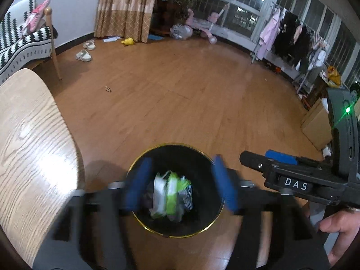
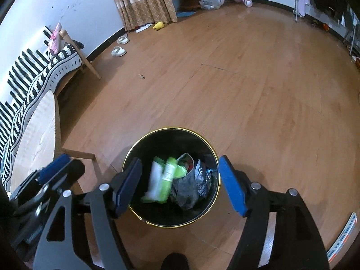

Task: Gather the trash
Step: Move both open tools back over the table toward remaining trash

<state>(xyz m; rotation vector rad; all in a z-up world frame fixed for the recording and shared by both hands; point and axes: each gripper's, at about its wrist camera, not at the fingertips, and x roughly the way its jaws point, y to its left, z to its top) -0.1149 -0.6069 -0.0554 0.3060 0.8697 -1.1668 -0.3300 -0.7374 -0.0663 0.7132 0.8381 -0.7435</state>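
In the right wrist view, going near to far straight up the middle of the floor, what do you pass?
Black bin with gold rim holding the green and white packet → small scrap on the floor → white slippers → yellow toy → patterned curtain.

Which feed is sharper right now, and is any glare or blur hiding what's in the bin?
Left wrist view: the left gripper and the green-and-white packets in the bin are motion-smeared, and glare washes the table top. Right wrist view: the right gripper is crisp and the bin rim clear, with only the packets smeared.
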